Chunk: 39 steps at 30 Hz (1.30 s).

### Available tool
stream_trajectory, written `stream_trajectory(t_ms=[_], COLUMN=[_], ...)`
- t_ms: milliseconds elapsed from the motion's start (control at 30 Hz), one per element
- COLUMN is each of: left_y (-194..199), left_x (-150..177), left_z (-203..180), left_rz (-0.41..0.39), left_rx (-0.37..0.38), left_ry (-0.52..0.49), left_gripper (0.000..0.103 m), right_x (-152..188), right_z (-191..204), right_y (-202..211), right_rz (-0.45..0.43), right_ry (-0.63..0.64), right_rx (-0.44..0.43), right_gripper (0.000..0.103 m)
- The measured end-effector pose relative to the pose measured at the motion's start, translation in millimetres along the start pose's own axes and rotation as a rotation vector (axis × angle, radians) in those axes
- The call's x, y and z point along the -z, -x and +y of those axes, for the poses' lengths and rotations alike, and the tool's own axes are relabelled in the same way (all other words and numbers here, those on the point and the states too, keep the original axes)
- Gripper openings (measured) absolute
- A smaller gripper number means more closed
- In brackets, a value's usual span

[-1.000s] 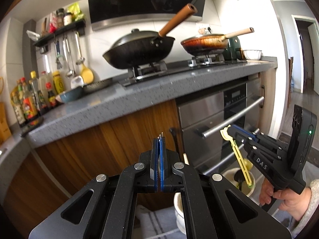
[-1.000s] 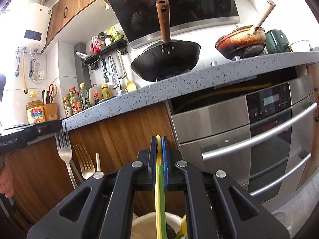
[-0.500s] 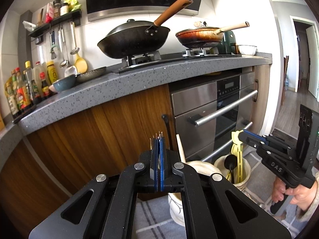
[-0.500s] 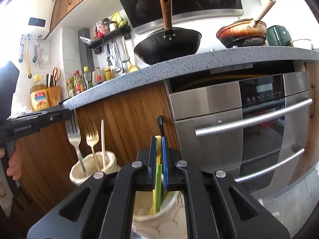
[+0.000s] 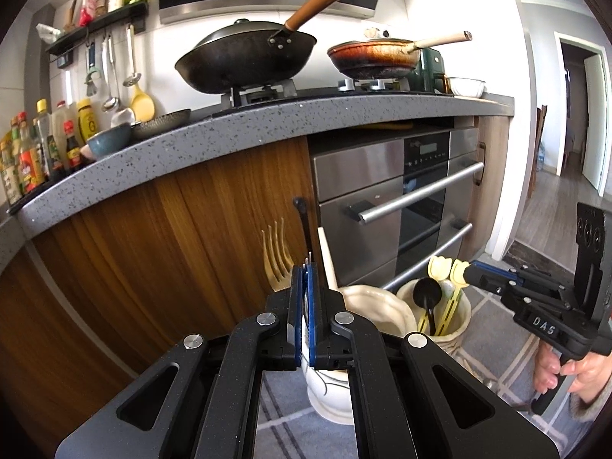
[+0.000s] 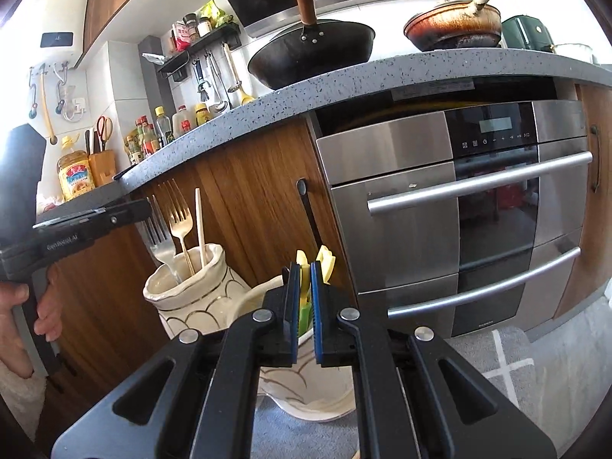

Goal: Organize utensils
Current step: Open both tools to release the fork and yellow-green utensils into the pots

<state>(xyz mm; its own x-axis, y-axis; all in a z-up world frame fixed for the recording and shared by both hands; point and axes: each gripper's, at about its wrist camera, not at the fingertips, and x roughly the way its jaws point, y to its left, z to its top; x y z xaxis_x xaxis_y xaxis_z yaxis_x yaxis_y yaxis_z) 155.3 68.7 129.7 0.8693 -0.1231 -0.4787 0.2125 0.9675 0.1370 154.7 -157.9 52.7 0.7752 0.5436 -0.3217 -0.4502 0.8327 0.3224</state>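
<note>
- Kitchen floor, covered by a grey striped mat point(image 5: 493, 348), carries the work, below a grey speckled counter point(image 5: 267, 122) with wood-grain cabinet fronts and a steel oven to the right.
- Far left in the right wrist view, the left gripper point(image 6: 147, 210) has come down from counter height in the last second; its jaws are pressed on the tines of a silver metal fork point(image 6: 162, 243), whose handle now reaches down into the cream ribbed ceramic holder point(image 6: 191, 290).
- That holder also contains a gold fork point(image 6: 179, 225) and a pale slim stick point(image 6: 199, 225); the silver fork looks nearly seated, so I judge release is the step due here.
- In the left wrist view the same gripper point(image 5: 308, 267) shows blue pads squeezed on thin metal prongs, with the holder directly beyond.
- Further right stands a second cream ceramic pot point(image 5: 457, 310), touching or just beside the first, holding a black ladle point(image 5: 426, 291) and the yellow plastic tongs point(image 5: 449, 298).
- Far right, the right gripper point(image 5: 468, 272) has lowered with them; in its own view the jaws stand slightly spread around the tongs' yellow tips point(image 6: 306, 267), where a half second ago they clamped tight.
- So the tongs seem delivered and loosened.
</note>
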Motion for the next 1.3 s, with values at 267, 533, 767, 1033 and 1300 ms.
stream_trajectory(t_ms=[267,533,767,1033,1300], left_y=[-9.7,-10.0,-9.1,5.5,41.2], left_x=[8.4,8.9,10.6,10.4,21.7], left_z=[-2.0,-0.5,1.5,7.0,-3.2], left_rz=[0.033,0.040,0.031,-0.002,-0.034], left_rx=[0.004,0.009,0.003,0.005,0.030], left_ry=[0.004,0.019,0.032,0.062,0.070], left_gripper=[0.003,0.004,0.016,0.041,0.078], right_x=[-3.2,-4.2,-4.7,-1.0,6.5], right_z=[-4.7,-1.0,-1.7,-7.9,-5.6], right_y=[0.6,2.6,10.9,25.7,57.8], right_rz=[0.024,0.042,0.046,0.092,0.134], right_ry=[-0.032,-0.027,-0.038,-0.054,0.007], right_rx=[0.003,-0.001,-0.014,0.010,0.031], right_gripper=[0.006,0.024,0.040,0.054,0.072])
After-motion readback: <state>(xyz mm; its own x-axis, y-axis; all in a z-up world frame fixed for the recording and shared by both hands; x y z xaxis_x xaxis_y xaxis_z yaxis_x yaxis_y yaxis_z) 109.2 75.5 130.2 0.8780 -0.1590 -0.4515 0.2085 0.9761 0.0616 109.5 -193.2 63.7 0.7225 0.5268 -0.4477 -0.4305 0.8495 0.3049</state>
